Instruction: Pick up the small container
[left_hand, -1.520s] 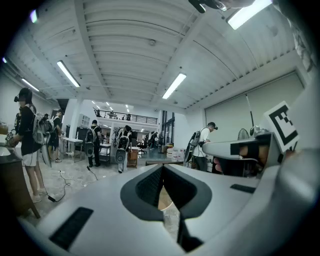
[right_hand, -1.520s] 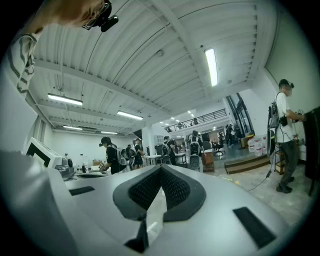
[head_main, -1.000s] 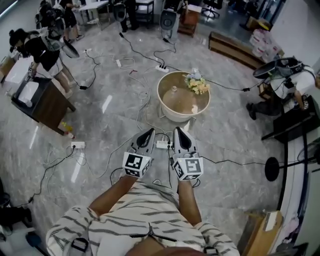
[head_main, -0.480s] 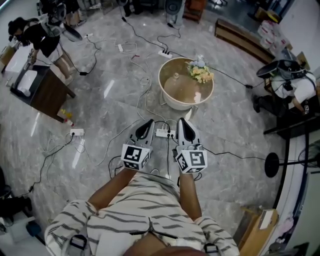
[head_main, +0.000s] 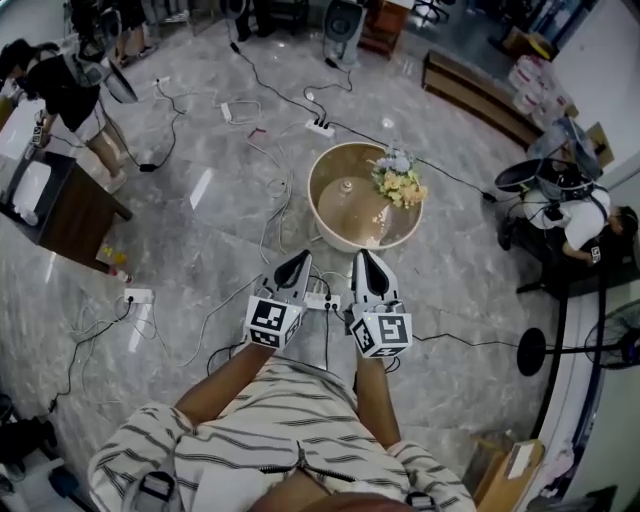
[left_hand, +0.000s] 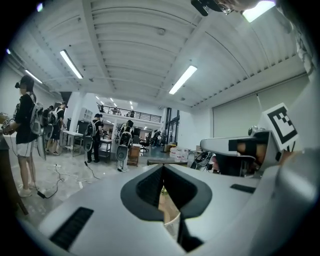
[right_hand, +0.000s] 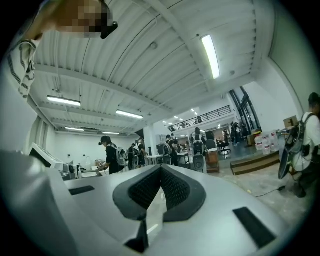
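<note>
Head view: the person in the striped shirt stands on the marble floor with both tools held in close to the chest, pointing ahead at the round table (head_main: 328, 230). Over the last second the picture has swayed and the table has slid a shade nearer the tool tips, while the grippers have kept the same side-by-side pose – a walk-up, by the look of it, not a reach.

The left gripper (head_main: 302, 257) has its fingers pressed together on nothing; its own view shows only a sliver of the table's tan top through the slit below the tips. The right gripper (head_main: 359, 256) is the same – pads meeting, nothing between them.

The small container looks to be the little knobbed object (head_main: 347, 185) near the middle of the tabletop, left of the flower bunch (head_main: 397, 180), though it is too small to be sure. It sits well apart from both tools. A white power strip (head_main: 322, 300) lies on the floor between them.

So the pick has not begun: the approach must close, and one set of fingers must part first.
</note>
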